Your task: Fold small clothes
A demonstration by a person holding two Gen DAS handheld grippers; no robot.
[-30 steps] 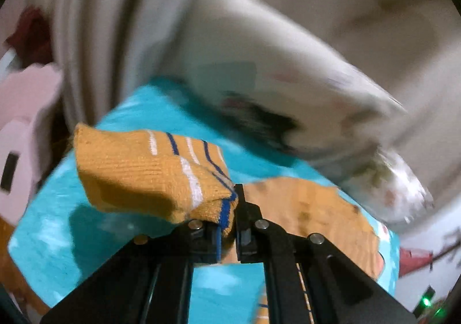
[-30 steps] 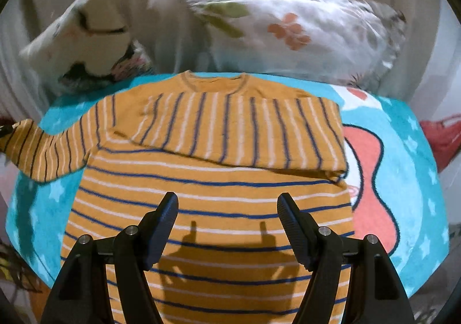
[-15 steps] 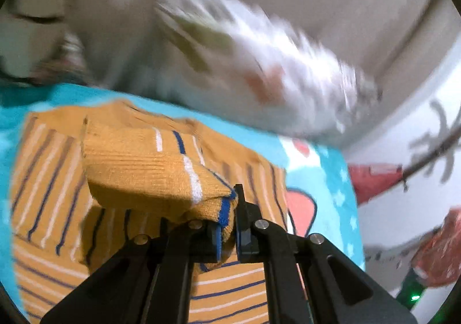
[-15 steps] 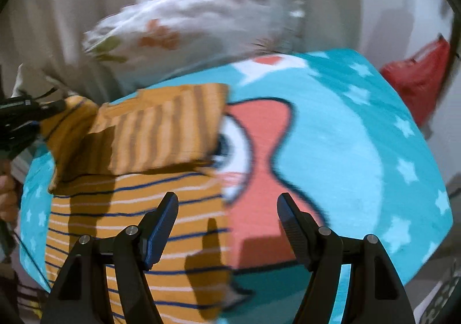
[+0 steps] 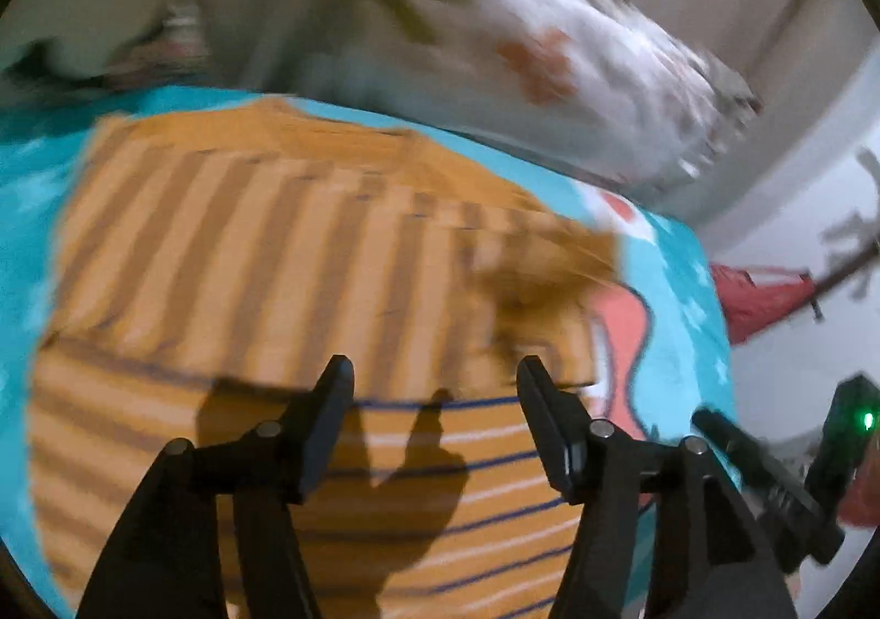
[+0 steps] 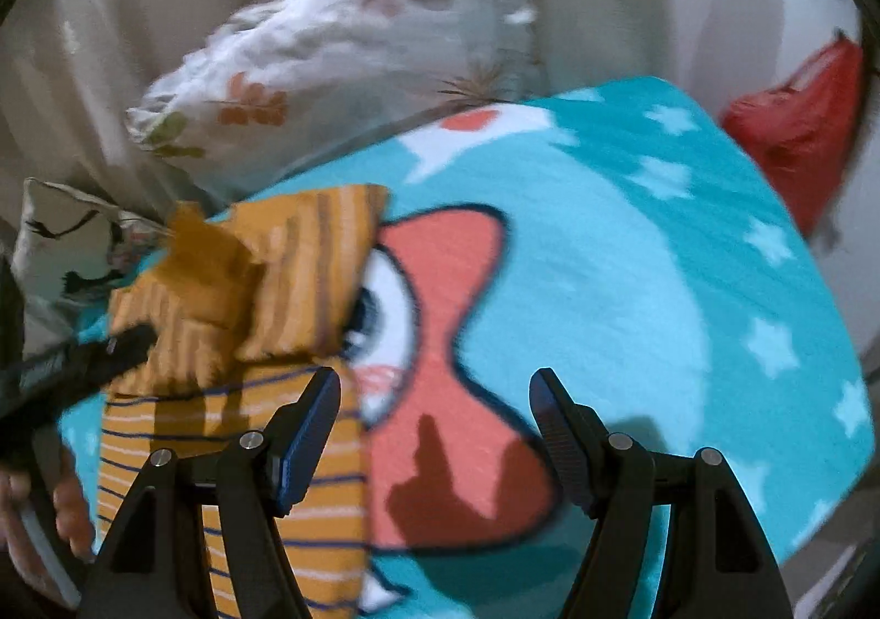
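An orange sweater [image 5: 275,261] with navy and white stripes lies flat on a turquoise blanket [image 5: 676,278]. Both sleeves are folded across its chest, and the blurred cuff [image 5: 550,267] of the upper one rests near the sweater's right edge. My left gripper [image 5: 434,371] hovers over the sweater's body; its jaws are opening and nothing is between them. In the right wrist view the sweater [image 6: 308,278] fills the left side, with the left gripper's black finger [image 6: 126,338] reaching over it. My right gripper [image 6: 435,379] stands open and empty above the blanket [image 6: 632,261], straddling the sweater's right edge.
A floral pillow [image 6: 352,47] and a second pillow [image 6: 60,234] lie against the curtain behind the blanket. A red bag [image 6: 797,135] sits beyond the blanket's far right edge. A hand [image 6: 66,509] shows at the lower left.
My left gripper carried the sleeve cuff rightward across the sweater's chest, then let go of it and opened. The right gripper swung right, from over the sweater to over its right edge.
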